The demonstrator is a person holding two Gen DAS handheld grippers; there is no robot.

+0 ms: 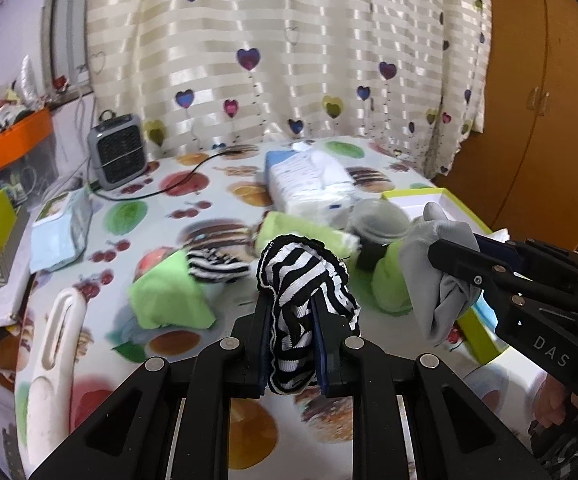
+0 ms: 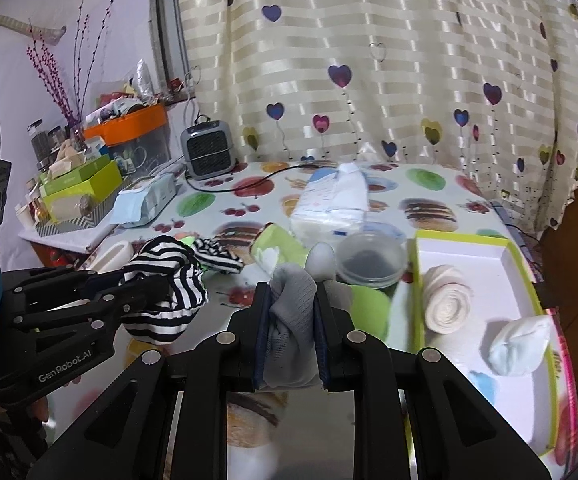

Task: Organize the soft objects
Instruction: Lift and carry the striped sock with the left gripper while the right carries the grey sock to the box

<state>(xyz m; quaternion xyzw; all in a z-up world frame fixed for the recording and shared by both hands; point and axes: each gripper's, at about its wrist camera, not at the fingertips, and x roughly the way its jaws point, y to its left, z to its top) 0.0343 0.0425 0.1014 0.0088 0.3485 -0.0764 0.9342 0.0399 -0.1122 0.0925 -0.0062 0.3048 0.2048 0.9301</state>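
Note:
My left gripper (image 1: 292, 304) is shut on a bunched black-and-white striped sock (image 1: 305, 276), held above the table. My right gripper (image 2: 289, 300) is shut on a grey sock (image 2: 291, 312). In the left wrist view the right gripper (image 1: 455, 276) shows at the right with the grey sock (image 1: 437, 256). The right wrist view shows the left gripper (image 2: 157, 280) at the left with the striped sock (image 2: 169, 292). A second striped sock (image 1: 217, 266) lies on the table beside green cloths (image 1: 169, 296). The white tray with a green rim (image 2: 421, 280) holds a rolled beige sock (image 2: 447, 300) and a pale blue sock (image 2: 519, 344).
A clear plastic cup with a lid (image 2: 369, 260) stands beside the tray. A tissue pack (image 2: 333, 204), a grey fan heater (image 2: 209, 152) with its cable, a blue wipes pack (image 2: 145, 200) and a white handle (image 1: 55, 360) lie on the fruit-print tablecloth (image 1: 225, 436). Boxes crowd the left shelf.

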